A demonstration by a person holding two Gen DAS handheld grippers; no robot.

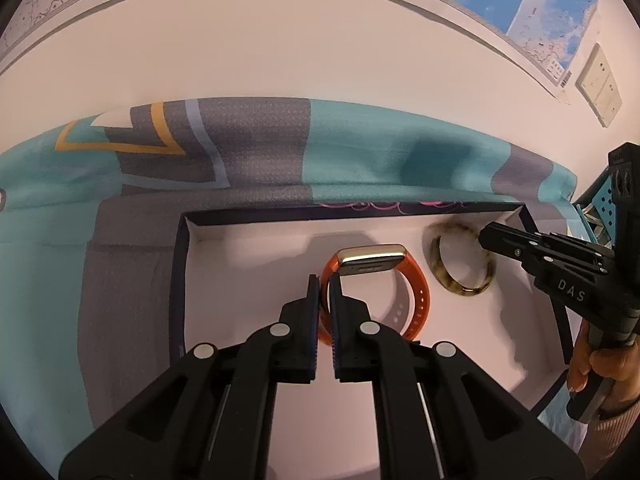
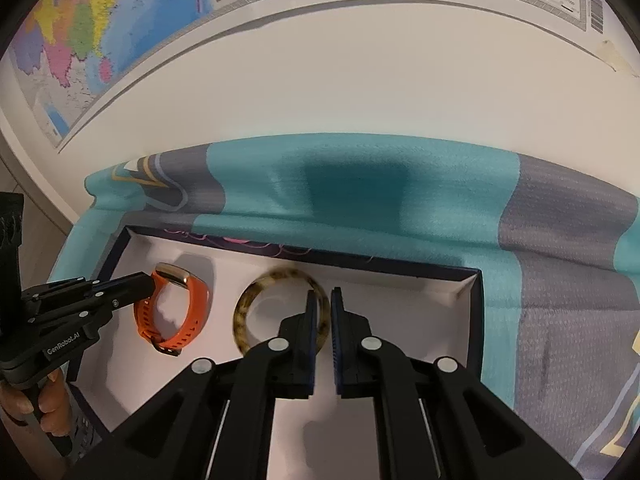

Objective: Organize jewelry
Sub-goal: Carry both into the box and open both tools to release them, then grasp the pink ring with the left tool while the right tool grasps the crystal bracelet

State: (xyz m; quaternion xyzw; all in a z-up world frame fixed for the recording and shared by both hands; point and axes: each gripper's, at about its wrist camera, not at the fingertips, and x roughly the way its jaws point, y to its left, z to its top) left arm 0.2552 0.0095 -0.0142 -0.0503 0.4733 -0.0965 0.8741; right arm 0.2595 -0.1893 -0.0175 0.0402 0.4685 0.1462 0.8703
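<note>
Clamped on the orange-strapped gold-cased watch (image 1: 378,280), our left gripper (image 1: 325,280) holds it inside the white-lined dark-rimmed box (image 1: 180,280); our right gripper (image 2: 320,296) pinches the tortoiseshell bangle (image 2: 256,300) beside it, whose near arc hides behind our black fingers (image 2: 310,320).

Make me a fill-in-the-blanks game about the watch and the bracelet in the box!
1. The strap of the watch is colored ____.
2. The left gripper is shut on the ____.
3. The right gripper is shut on the spotted brown ____.
4. The watch and the bracelet are both inside a white-lined ____, which sits on a blue and gray cloth.

Missing words: orange; watch; bracelet; box
</note>
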